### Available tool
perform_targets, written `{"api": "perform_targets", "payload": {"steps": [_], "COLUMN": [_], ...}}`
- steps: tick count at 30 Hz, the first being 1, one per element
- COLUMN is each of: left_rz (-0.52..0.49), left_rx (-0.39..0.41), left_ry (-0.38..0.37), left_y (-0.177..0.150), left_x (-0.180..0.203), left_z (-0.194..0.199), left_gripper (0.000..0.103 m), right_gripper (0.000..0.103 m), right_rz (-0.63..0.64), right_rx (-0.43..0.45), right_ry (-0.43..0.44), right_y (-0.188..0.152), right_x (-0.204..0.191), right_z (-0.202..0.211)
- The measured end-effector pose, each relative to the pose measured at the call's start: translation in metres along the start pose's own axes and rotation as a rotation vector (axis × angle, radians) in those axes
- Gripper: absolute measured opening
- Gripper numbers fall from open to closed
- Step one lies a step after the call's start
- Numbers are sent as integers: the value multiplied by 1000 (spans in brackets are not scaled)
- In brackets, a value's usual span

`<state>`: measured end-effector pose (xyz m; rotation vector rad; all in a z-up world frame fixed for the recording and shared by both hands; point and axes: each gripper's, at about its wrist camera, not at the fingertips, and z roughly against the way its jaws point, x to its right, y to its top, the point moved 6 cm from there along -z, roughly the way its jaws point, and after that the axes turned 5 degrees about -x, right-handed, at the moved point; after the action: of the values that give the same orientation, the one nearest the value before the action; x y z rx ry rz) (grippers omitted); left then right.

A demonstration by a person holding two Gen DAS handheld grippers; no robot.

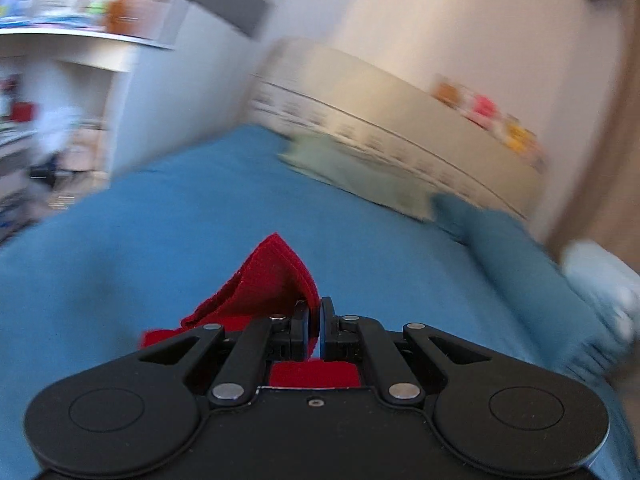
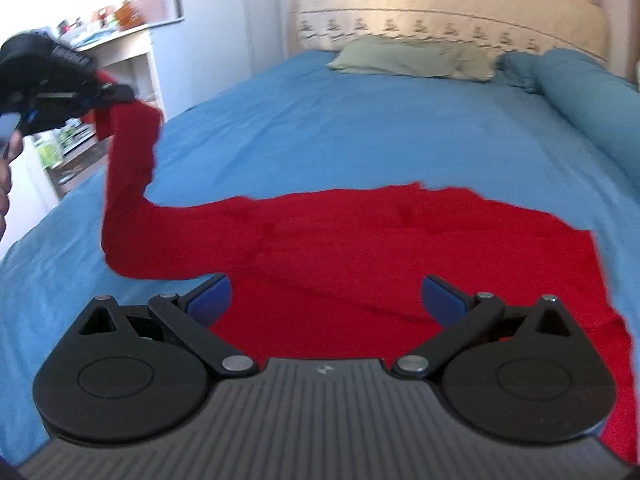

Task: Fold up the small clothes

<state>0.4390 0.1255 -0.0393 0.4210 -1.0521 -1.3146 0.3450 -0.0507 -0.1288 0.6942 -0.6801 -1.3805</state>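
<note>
A red garment (image 2: 400,240) lies spread on the blue bed sheet (image 2: 360,128). My left gripper (image 1: 315,320) is shut on one end of it, a red sleeve or corner (image 1: 276,276), and holds it lifted above the bed. In the right wrist view the left gripper (image 2: 120,94) shows at the upper left with the red strip (image 2: 128,168) hanging from it down to the rest of the garment. My right gripper (image 2: 325,300) is open and empty, its blue pads (image 2: 210,300) just above the garment's near part.
A green pillow (image 2: 400,58) and a blue bolster (image 2: 592,96) lie at the head of the bed by the cream headboard (image 2: 440,12). A white desk with clutter (image 2: 116,40) stands left of the bed. The left wrist view is motion-blurred.
</note>
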Motion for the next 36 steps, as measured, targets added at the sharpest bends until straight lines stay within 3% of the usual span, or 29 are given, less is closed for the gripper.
{"api": "perform_targets", "payload": {"steps": [4,9,15,20,21,23,24,25,27,29,36], "left_rz": [-89,-130,-239,-267,-276,-302,-325,-348,-385,-389,-240], "left_rx": [-86,-260,-399,-410,-409,-389,-362,-321,-261,-245,-263], "left_ry": [-97,-129,-67,-71,-78,-81,-75,-61,-41,-28,27], "left_y": [-36,-107,-187,-197,-196,-191,-185,-178,-167,-158,-155], "left_x": [91,153,169,167,165,167,164,159,151,135,53], "left_z": [-51,-123,-174,-181,-179,-167,-159,-148,-125,-109,-76], "left_gripper": [4,4,4,5,8,44,74,90,97,97,97], "right_gripper": [103,103,103,103,103,103,103,103,103,103,103], "right_rz": [-40,-90,-127,-141,-145,-145,-140,-129,-103,-60,148], "right_rx": [-6,-44,-109,-131,-132,-132,-127,-117,-88,-67,-71], "right_ry": [-62,-121,-157,-158,-157,-157,-157,-157,-151,-133,-68], "right_y": [-9,-31,-66,-84,-86,-81,-80,-76,-65,-54,-19], "right_x": [62,126,177,194,195,192,191,190,177,169,123], "right_z": [8,15,15,10,9,6,6,6,6,4,-36]}}
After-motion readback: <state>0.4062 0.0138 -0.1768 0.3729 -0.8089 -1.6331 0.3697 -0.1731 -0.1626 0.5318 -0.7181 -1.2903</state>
